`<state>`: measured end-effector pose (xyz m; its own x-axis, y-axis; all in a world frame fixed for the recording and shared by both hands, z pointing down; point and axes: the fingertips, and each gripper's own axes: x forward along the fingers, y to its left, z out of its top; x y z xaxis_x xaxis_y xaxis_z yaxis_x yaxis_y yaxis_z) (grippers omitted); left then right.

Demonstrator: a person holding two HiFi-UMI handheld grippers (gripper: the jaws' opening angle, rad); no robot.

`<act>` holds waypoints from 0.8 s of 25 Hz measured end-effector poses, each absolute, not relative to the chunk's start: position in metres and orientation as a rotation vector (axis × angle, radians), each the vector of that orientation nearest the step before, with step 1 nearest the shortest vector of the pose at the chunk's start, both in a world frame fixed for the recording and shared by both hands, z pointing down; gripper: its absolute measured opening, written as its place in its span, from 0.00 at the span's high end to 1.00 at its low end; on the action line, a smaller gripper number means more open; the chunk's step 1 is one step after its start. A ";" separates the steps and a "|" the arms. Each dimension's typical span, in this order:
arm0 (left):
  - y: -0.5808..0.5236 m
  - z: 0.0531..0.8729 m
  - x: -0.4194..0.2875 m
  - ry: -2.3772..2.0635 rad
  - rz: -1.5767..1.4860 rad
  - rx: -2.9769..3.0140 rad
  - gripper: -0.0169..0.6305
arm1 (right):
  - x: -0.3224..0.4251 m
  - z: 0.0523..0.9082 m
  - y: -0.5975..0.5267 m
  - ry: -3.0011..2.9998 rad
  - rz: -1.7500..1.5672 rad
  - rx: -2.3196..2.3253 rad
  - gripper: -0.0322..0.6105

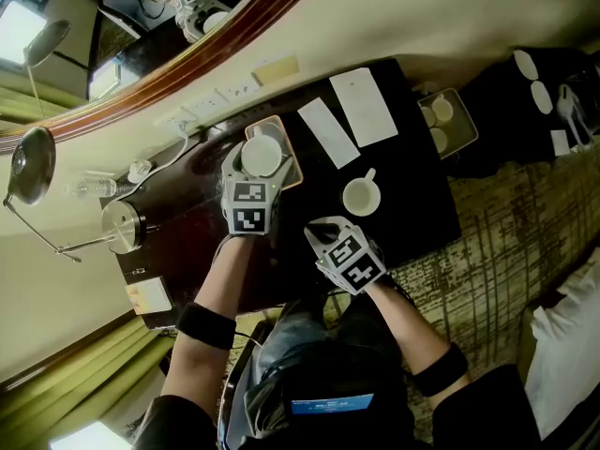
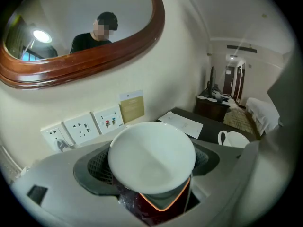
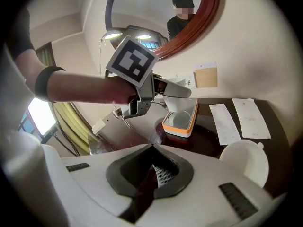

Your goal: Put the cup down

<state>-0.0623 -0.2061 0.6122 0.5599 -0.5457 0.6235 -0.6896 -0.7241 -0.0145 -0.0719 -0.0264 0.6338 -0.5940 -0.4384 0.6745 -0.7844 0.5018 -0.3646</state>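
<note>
My left gripper (image 1: 255, 169) is shut on a white cup (image 1: 262, 154), which hangs just over an orange-rimmed tray (image 1: 293, 169) at the back of the dark table (image 1: 417, 204). In the left gripper view the cup (image 2: 151, 152) fills the gap between the pads, with the tray's rim (image 2: 163, 206) below it. The right gripper view shows the left gripper (image 3: 176, 93) above that tray (image 3: 182, 124). A second white cup with a handle (image 1: 361, 196) stands on the table to the right. My right gripper (image 1: 321, 237) is shut and empty, near the front edge and short of that cup (image 3: 244, 162).
Two white paper sheets (image 1: 364, 106) lie at the back right of the table. A small tray with cups (image 1: 448, 120) sits at the right end. A round metal pot (image 1: 122, 225) and a lamp (image 1: 33, 164) stand left. Wall sockets (image 2: 83, 126) and a framed mirror (image 2: 94, 56) are behind.
</note>
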 end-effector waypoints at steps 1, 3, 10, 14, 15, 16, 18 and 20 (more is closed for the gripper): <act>-0.198 0.610 -0.062 -1.024 0.899 2.569 0.31 | -0.070 0.633 -0.024 -2.240 0.911 1.006 0.95; -0.181 0.606 -0.061 -1.006 0.886 2.576 0.31 | -0.065 0.631 -0.018 -2.233 0.912 1.017 0.95; -0.120 0.608 -0.053 -0.942 0.865 2.575 0.31 | -0.044 0.632 0.001 -2.201 0.938 1.055 0.95; -0.098 0.615 -0.050 -0.936 0.840 2.553 0.31 | -0.032 0.633 0.007 -2.185 0.950 1.082 0.95; -0.092 0.618 -0.048 -0.929 0.842 2.554 0.31 | -0.029 0.634 0.009 -2.180 0.954 1.089 0.95; -0.087 0.620 -0.046 -0.919 0.846 2.562 0.31 | -0.026 0.634 0.011 -2.175 0.959 1.097 0.95; -0.079 0.626 -0.041 -0.896 0.853 2.590 0.31 | -0.020 0.636 0.014 -2.164 0.970 1.113 0.95; -0.073 0.631 -0.037 -0.885 0.849 2.607 0.31 | -0.014 0.637 0.018 -2.153 0.981 1.127 0.95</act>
